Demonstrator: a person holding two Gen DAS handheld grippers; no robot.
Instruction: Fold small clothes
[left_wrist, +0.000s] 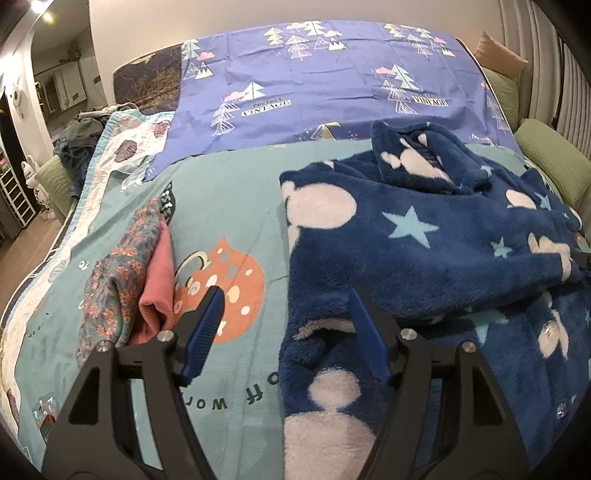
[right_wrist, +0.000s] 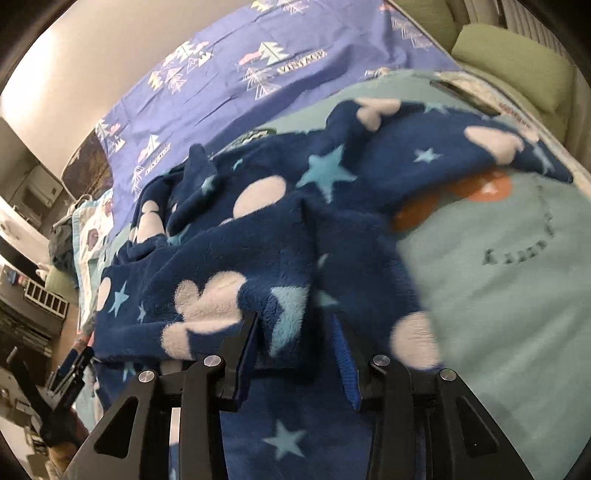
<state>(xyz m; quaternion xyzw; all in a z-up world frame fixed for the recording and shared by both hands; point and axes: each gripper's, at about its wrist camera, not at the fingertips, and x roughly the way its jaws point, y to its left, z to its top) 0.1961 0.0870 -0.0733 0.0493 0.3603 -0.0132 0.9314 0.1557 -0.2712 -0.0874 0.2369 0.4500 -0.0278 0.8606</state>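
A navy fleece garment (left_wrist: 424, 258) with white blobs and light blue stars lies rumpled on the teal bedspread (left_wrist: 236, 206), partly folded over itself. My left gripper (left_wrist: 286, 299) is open and empty, its right finger at the garment's left edge. In the right wrist view the same garment (right_wrist: 258, 236) fills the middle. My right gripper (right_wrist: 295, 325) is open, with fleece lying between and over its fingers (right_wrist: 243, 343). The left gripper also shows in the right wrist view at the lower left (right_wrist: 74, 365).
A folded floral garment (left_wrist: 114, 280) and a folded pink one (left_wrist: 159, 284) lie at the left of the bedspread. A purple tree-print sheet (left_wrist: 314, 85) covers the far side. Green cushions (left_wrist: 554, 162) line the right edge. The bed's left edge drops to the floor.
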